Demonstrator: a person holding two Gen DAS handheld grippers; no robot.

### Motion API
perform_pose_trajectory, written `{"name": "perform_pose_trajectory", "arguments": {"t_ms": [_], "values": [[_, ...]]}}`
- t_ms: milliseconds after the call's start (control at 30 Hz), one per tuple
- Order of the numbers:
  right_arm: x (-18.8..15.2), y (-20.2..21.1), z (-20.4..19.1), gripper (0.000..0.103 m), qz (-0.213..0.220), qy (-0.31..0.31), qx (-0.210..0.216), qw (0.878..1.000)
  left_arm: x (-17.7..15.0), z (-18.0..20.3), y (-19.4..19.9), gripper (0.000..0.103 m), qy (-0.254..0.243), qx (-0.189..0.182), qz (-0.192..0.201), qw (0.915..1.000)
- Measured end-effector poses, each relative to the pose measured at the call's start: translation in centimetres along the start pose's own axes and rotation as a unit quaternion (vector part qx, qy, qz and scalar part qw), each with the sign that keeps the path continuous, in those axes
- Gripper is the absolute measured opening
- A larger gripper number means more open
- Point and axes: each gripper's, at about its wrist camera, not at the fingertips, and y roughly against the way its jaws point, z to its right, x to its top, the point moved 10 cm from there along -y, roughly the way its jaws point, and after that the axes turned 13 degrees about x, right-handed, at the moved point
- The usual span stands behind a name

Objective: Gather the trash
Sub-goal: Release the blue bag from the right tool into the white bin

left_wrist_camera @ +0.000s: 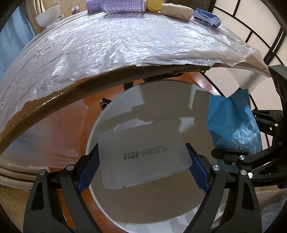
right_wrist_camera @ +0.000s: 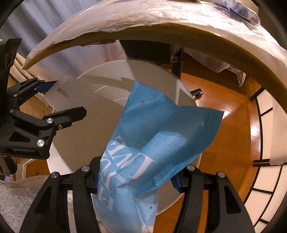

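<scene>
Over the round white bin point(left_wrist_camera: 125, 206), below the bench edge, the left tongs point(left_wrist_camera: 143, 170) grip a flat grey packet point(left_wrist_camera: 143, 154) printed with date lines, its blue pads pressed against both sides. Just to its right, the right tongs point(right_wrist_camera: 137, 179) clamp a blue printed bag point(right_wrist_camera: 157, 134) with white lettering, also above the bin point(right_wrist_camera: 100, 125). Behind them the bench point(left_wrist_camera: 107, 53), covered in crinkled plastic film, carries purple cups point(left_wrist_camera: 114, 5), a yellow lid point(left_wrist_camera: 154, 4), a beige lump point(left_wrist_camera: 176, 10) and a blue wrapper point(left_wrist_camera: 206, 17) at its far edge.

The right tool point(right_wrist_camera: 137, 181) grips a blue wrapper point(right_wrist_camera: 152, 143) above a round white bin point(right_wrist_camera: 100, 114).
</scene>
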Motion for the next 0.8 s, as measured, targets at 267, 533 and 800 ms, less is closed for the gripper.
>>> {"name": "perform_pose_trajectory", "arguments": {"t_ms": [267, 533, 800], "values": [[0.5, 5.0, 0.1, 0.084, 0.063, 0.0, -0.021, 0.998, 1.7, -1.7, 1.5, 0.091, 0.019, -0.016, 0.013, 0.9996], [4.0, 14.5, -1.7, 0.09, 0.188, 0.032, -0.043, 0.981, 5.8, -3.1, 10.7, 0.101, 0.04, -0.052, 0.133, 0.989], [11.8, 17.8, 4.7, 0.099, 0.234, 0.047, -0.13, 0.962, 15.9, -6.1, 10.3, 0.101, 0.051, -0.026, 0.19, 0.98]]}}
